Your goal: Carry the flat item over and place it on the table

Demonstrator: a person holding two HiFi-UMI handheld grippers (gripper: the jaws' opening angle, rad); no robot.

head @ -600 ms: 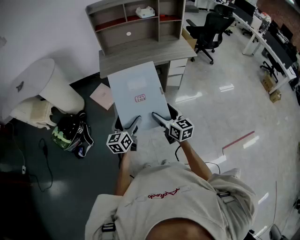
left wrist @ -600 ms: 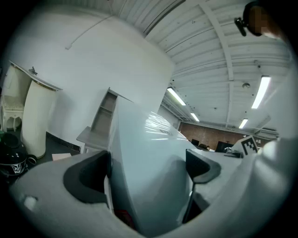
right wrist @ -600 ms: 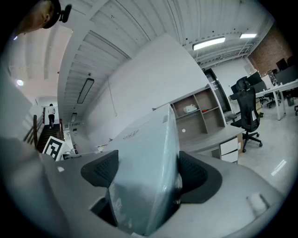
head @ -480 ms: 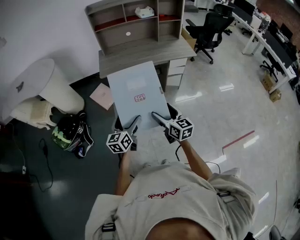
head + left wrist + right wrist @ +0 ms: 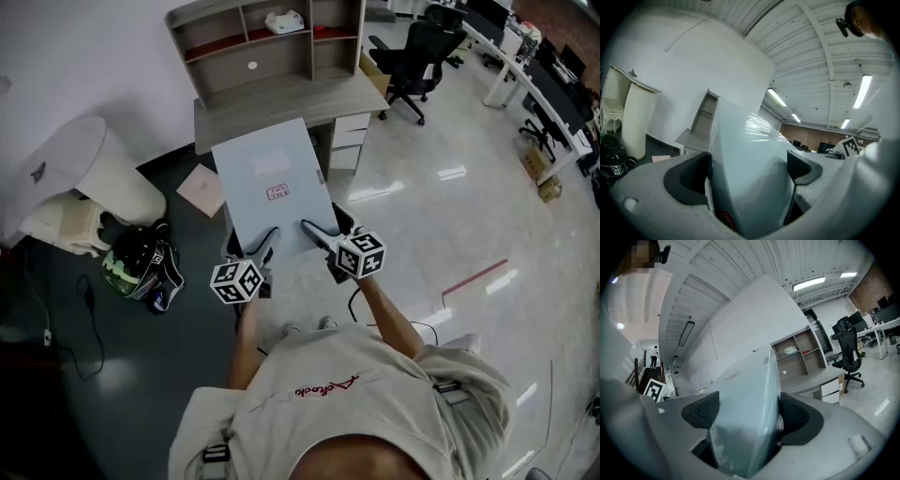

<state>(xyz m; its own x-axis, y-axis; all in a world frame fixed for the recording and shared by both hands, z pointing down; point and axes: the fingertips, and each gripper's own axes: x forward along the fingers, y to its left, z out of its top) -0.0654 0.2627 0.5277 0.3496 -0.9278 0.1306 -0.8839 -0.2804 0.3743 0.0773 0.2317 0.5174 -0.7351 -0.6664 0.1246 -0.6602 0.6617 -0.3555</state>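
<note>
The flat item (image 5: 270, 183) is a pale blue-grey panel with a small red mark, held in the air in front of the person. It tilts up toward the grey desk (image 5: 248, 111). My left gripper (image 5: 265, 240) is shut on its near edge at the left, and my right gripper (image 5: 315, 232) is shut on that edge at the right. In the left gripper view the panel (image 5: 754, 140) fills the gap between the dark pads (image 5: 688, 179). In the right gripper view the panel (image 5: 750, 390) is also pinched between both pads (image 5: 800, 418).
The desk carries a shelf unit (image 5: 267, 42) and has white drawers (image 5: 345, 141). A black office chair (image 5: 417, 56) stands to its right. On the dark floor at the left are a helmet (image 5: 136, 264), a pink sheet (image 5: 203, 190) and a white rounded cover (image 5: 89, 169).
The panel and both grippers have crept slightly toward the desk. Both grips are unchanged.
</note>
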